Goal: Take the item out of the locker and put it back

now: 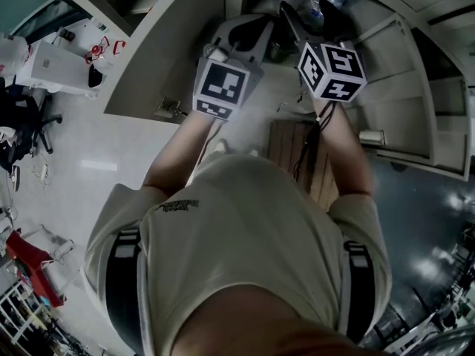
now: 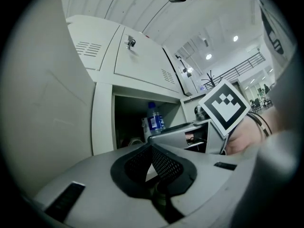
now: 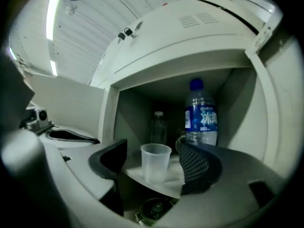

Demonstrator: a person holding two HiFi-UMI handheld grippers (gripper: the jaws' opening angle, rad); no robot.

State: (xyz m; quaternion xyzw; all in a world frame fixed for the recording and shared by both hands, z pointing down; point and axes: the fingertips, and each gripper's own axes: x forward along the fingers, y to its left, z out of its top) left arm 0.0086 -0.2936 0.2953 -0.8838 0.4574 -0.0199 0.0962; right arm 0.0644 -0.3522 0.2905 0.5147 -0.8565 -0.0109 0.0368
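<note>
A clear plastic cup (image 3: 156,167) stands at the front edge of the open locker's shelf (image 3: 168,184). My right gripper (image 3: 155,158) is open, with the cup between its jaws; neither pad touches it. Behind the cup are a blue-labelled water bottle (image 3: 201,118) and a clear bottle (image 3: 156,127). The left gripper view also shows the blue-labelled bottle (image 2: 154,120) inside the compartment. My left gripper (image 2: 152,156) is shut on nothing and hangs outside the locker, left of the right one. In the head view both grippers, left (image 1: 241,39) and right (image 1: 291,22), point at the locker.
An open locker door (image 1: 171,50) stands to the left and another door (image 1: 404,102) to the right. A dark round lid (image 3: 153,212) shows below the shelf. A wooden stool (image 1: 297,154) is at the person's feet. Closed lockers (image 2: 137,56) sit above.
</note>
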